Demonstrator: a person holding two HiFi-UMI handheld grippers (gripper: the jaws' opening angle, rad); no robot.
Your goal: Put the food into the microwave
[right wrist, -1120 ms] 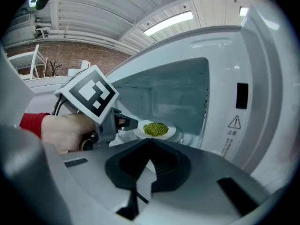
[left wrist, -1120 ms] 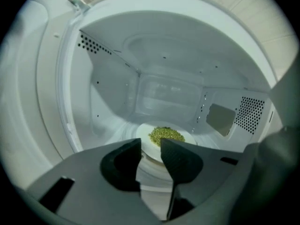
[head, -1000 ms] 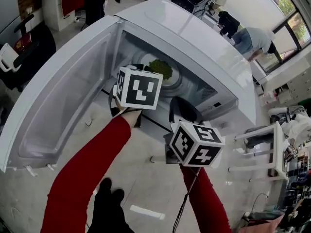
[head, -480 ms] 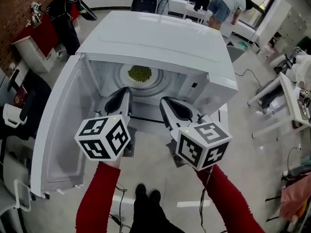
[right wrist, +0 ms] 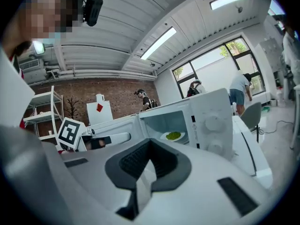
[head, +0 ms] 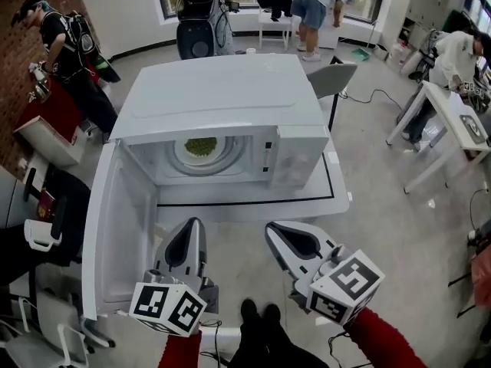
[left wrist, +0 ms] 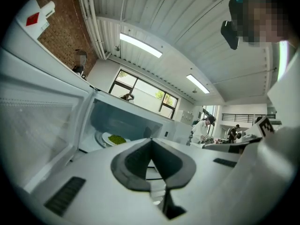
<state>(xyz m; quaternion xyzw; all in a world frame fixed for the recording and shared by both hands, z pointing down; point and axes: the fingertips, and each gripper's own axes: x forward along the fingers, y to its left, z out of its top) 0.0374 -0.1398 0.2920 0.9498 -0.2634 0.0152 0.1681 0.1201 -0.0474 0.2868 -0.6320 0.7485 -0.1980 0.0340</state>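
- Head view: both grippers now hang well short of the boxy white microwave oven (head: 222, 90), out over the floor; 1 second ago they were at its mouth, the left one reaching into the cavity beside the plate.
- Left gripper (head: 192, 224): its own view shows the dark pads met at the tips with nothing between them, so it is closed and empty.
- Right gripper (head: 271, 230): closed the same way, holding nothing.
- The heap of green food (head: 201, 146) on its round white plate (head: 219, 159) sits on the turntable inside the cavity, apart from both grippers. Both gripper views show it there too, small and far off.
- My reading: the food has been let go and the hands have backed away, so the placing itself looks done. The white microwave door (head: 115, 221) stands wide open on the view's left; shutting it would be the only step left, and the task does not name it.
- Orientation: the plate lies flat, face up, with the food roughly at its middle. Plate and heap are both round, so neither has a real long axis or a pointing direction.
- The oven's mouth faces the person, and its long side runs across the head view from left to right, with the control panel at the right end.
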